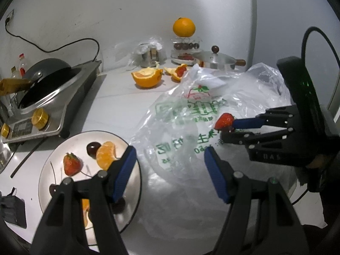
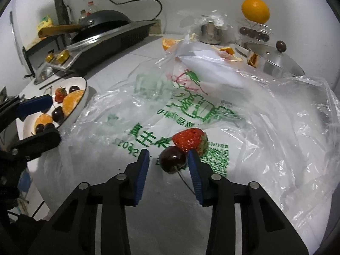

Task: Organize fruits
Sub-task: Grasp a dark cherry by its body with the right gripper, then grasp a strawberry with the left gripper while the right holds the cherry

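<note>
Right wrist: right hand-held gripper (image 2: 168, 159) jaws apart around dark red cherry (image 2: 171, 162), red strawberry (image 2: 189, 141) touching it, both on clear printed plastic bag (image 2: 244, 97); left hand-held gripper (image 1: 170, 159) released beside bag

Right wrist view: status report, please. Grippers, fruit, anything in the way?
Right gripper open around the cherry, not clamped. Left gripper open, empty, beside the plate. Strawberry touches the cherry, both on the plastic bag.
</note>
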Demonstrator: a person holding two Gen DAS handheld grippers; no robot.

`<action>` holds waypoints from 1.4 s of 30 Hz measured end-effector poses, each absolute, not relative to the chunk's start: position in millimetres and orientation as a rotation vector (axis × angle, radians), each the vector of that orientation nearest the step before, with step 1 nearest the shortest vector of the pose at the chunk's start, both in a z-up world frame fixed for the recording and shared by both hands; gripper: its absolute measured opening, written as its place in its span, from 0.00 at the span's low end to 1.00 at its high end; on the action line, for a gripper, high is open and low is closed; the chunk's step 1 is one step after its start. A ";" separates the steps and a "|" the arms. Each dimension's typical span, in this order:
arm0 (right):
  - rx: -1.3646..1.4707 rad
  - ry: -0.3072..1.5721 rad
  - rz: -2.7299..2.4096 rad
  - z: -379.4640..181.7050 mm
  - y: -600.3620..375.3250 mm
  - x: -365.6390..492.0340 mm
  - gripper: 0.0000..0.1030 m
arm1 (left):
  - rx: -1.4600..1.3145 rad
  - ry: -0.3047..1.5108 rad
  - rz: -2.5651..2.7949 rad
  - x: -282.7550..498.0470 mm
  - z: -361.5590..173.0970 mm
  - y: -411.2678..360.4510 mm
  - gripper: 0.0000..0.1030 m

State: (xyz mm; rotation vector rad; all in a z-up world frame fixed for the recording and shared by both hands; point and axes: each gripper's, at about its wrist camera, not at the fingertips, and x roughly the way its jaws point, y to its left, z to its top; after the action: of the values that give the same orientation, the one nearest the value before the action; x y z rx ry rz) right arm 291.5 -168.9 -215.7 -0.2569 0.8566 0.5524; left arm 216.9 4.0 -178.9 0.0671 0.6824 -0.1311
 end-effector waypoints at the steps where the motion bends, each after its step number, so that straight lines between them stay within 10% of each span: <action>1: -0.259 0.859 0.542 -215.7 -169.2 291.0 0.37 | 0.063 0.681 -0.133 216.3 -179.4 5.5 0.66; 42: -0.188 0.773 0.522 -193.7 -210.3 283.1 0.27 | 0.153 0.689 -0.178 219.2 -172.3 -42.5 0.66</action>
State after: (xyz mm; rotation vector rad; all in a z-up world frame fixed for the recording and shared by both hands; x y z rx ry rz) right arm 283.1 -210.3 -193.7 -0.1878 0.7734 0.5219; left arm 219.2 -42.5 -172.3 0.1525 0.6890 -0.1775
